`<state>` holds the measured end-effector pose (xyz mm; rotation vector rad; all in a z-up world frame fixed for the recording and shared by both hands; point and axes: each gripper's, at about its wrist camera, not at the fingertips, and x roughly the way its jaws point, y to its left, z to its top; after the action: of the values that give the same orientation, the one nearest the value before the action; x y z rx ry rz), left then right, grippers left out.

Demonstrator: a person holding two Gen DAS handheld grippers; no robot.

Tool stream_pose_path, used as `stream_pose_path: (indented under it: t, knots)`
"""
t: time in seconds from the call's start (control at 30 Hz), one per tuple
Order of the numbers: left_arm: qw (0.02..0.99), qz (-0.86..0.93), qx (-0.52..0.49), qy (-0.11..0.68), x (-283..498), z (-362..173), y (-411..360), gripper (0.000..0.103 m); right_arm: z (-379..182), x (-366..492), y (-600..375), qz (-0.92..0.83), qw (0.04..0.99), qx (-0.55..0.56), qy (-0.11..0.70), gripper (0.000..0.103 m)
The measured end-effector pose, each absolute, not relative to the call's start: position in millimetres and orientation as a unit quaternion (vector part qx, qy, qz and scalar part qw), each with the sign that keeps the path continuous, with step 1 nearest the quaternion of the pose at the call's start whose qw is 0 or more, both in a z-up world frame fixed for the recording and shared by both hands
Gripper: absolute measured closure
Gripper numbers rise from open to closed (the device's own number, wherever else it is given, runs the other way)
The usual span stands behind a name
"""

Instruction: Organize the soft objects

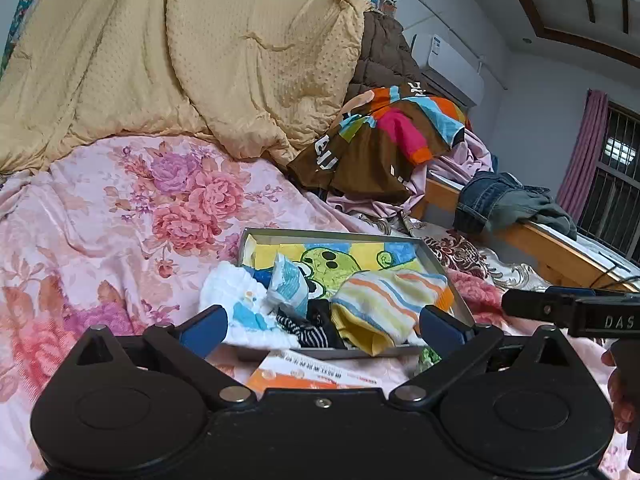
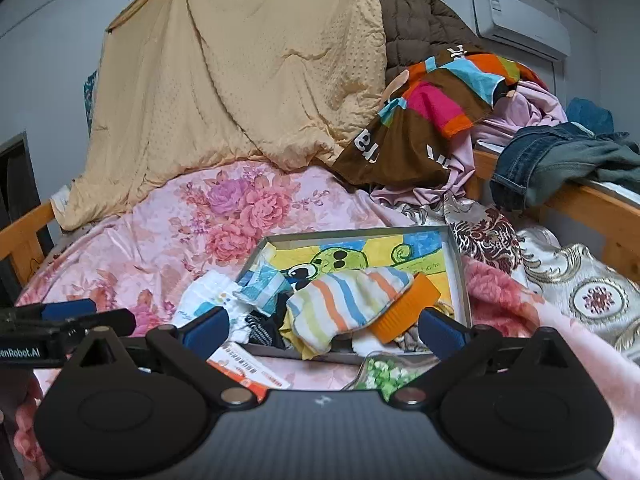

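A shallow grey box (image 1: pixel 344 236) (image 2: pixel 456 256) with a cartoon-printed bottom lies on the floral bedspread. In it lie a pastel striped cloth (image 1: pixel 390 298) (image 2: pixel 340 300), a white and blue cloth (image 1: pixel 236 300) (image 2: pixel 208 296) hanging over its left edge, a small blue-white pack (image 1: pixel 288 284) (image 2: pixel 260 282), a black-white striped sock (image 1: pixel 304 332) and an orange brush (image 2: pixel 408 308). My left gripper (image 1: pixel 322 326) is open and empty just before the box. My right gripper (image 2: pixel 324 326) is open and empty, also just before the box.
An orange-white card (image 1: pixel 312 376) (image 2: pixel 244 364) and a green-patterned packet (image 2: pixel 384 372) lie in front of the box. A yellow quilt (image 1: pixel 180 52), a colourful brown cloth (image 1: pixel 380 140) and jeans (image 1: pixel 496 200) on the wooden bed rail lie behind.
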<state>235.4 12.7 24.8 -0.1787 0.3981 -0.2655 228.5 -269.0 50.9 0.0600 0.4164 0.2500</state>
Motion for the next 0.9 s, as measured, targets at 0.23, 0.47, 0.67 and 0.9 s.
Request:
stream_pose_path:
  t: [0.23, 0.47, 0.67, 0.9]
  knots:
    - [0.970, -0.123, -0.094, 0.189, 206, 21, 16, 0.001, 52, 198, -267, 0.127, 0.973, 0.019, 0.193, 0.000]
    - [0.970, -0.120, -0.094, 0.190, 185, 18, 17, 0.001, 50, 175, -264, 0.130, 0.975, 0.021, 0.181, 0.000]
    - [0.974, -0.109, -0.078, 0.181, 169, 19, 16, 0.001, 42, 162, -267, 0.124, 0.974, 0.037, 0.185, 0.000]
    - [0.976, -0.103, -0.069, 0.180, 155, 16, 17, 0.001, 32, 146, -270, 0.111, 0.975, 0.053, 0.185, 0.000]
